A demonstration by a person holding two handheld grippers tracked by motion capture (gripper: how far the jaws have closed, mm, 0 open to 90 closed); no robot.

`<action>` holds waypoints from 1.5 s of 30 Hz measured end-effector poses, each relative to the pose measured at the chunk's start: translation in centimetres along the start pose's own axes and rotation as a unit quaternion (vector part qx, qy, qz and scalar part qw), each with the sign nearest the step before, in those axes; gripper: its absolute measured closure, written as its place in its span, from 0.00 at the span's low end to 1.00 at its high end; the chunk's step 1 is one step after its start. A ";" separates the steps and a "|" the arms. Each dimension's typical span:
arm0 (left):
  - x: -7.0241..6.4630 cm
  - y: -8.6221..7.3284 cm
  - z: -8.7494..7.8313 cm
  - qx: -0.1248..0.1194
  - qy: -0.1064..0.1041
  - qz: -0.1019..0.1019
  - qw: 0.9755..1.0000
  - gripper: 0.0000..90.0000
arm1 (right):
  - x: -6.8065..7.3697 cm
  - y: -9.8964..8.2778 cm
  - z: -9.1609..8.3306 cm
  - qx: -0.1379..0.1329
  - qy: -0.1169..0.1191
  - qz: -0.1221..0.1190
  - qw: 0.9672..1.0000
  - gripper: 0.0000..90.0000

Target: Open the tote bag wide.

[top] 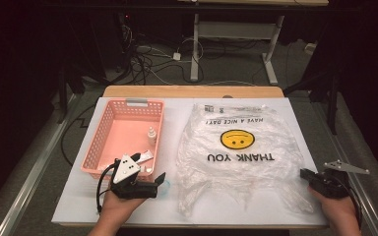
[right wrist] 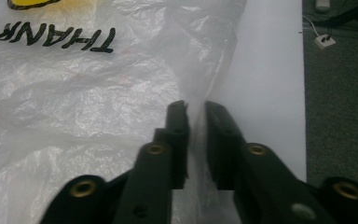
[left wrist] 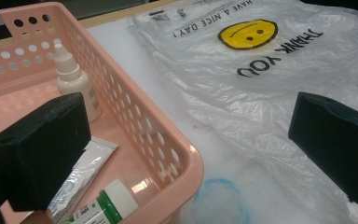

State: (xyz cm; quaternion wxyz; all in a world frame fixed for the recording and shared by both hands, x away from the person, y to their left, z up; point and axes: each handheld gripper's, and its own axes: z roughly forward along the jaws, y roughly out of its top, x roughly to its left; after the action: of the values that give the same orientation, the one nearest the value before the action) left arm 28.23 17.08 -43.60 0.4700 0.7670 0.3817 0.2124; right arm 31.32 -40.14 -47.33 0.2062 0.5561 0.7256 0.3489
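A clear plastic bag [top: 236, 157] printed with a yellow smiley and "THANK YOU" lies flat on the right half of the table. My right gripper [top: 305, 174] is at the bag's near right edge, and in the right gripper view it [right wrist: 196, 109] is shut on a raised fold of the bag [right wrist: 74, 107]. At the near right corner of the pink basket [top: 109, 118], my left gripper [top: 160, 179] is held low. Its jaws stand wide open in the left gripper view [left wrist: 189, 144], one over the basket [left wrist: 168, 140], the other over the bag [left wrist: 261, 93], holding nothing.
The basket holds a small white dropper bottle [left wrist: 74, 81], a flat tube [left wrist: 81, 170] and a green-and-white bottle [left wrist: 107, 205]. A white mat [top: 78, 196] covers the table, with a faint blue stain [left wrist: 219, 200] near the basket's corner. Cables and a desk frame lie on the floor beyond.
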 end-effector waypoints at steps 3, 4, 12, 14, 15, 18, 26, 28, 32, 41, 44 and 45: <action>0.0 0.0 -0.1 -0.003 0.001 -0.002 1.000 0.00 | 0.6 -0.2 -0.4 -0.002 0.011 -0.008 1.000 1.00; 0.0 0.0 -0.1 -0.003 0.001 -0.002 1.000 0.00 | 0.9 -0.3 -0.6 -0.003 0.012 -0.012 1.000 1.00; 0.2 0.0 -0.2 -0.002 -0.001 -0.004 1.000 0.00 | 4.3 -1.1 -2.5 -0.020 0.029 -0.046 0.998 1.00; 0.1 0.1 -0.2 -0.001 -0.002 -0.004 1.000 0.00 | 5.2 -1.5 -3.1 -0.017 0.034 -0.052 0.998 1.00; 0.0 0.1 -0.2 0.000 -0.003 -0.003 1.000 0.00 | 5.6 -1.8 -3.3 -0.017 0.037 -0.059 0.997 1.00; -0.2 0.2 -0.1 0.001 -0.005 -0.001 1.000 0.00 | 6.7 -2.7 -4.0 -0.015 0.047 -0.069 0.996 1.00; -0.4 0.9 -0.7 0.015 0.006 0.006 1.000 0.00 | 7.7 -4.1 -5.7 -0.025 0.076 -0.075 0.994 0.74; -0.3 0.8 -0.9 0.011 0.004 0.007 1.000 0.00 | 7.5 -3.8 -6.0 -0.038 0.076 -0.067 0.994 0.70; 0.0 0.5 -1.1 0.021 -0.004 -0.003 1.000 0.00 | 6.4 -1.4 -5.8 -0.072 0.067 -0.068 0.993 0.64; 0.0 0.7 -1.2 0.022 -0.016 -0.002 1.000 0.00 | 1.4 5.1 0.5 -0.082 0.028 -0.031 0.996 0.62; 0.2 0.6 -1.1 0.018 -0.019 -0.008 1.000 0.00 | 0.1 7.1 3.4 -0.077 0.023 -0.018 0.997 0.61; 0.3 0.6 -1.1 0.015 -0.018 -0.009 1.000 0.00 | 0.1 7.1 3.4 -0.077 0.023 -0.018 0.997 0.61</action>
State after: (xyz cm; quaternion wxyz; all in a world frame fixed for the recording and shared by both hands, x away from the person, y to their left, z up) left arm 27.90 17.75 -42.56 0.4668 0.7744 0.3833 0.1884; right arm 38.31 -38.08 -44.42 0.2377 0.5171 0.7114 0.4123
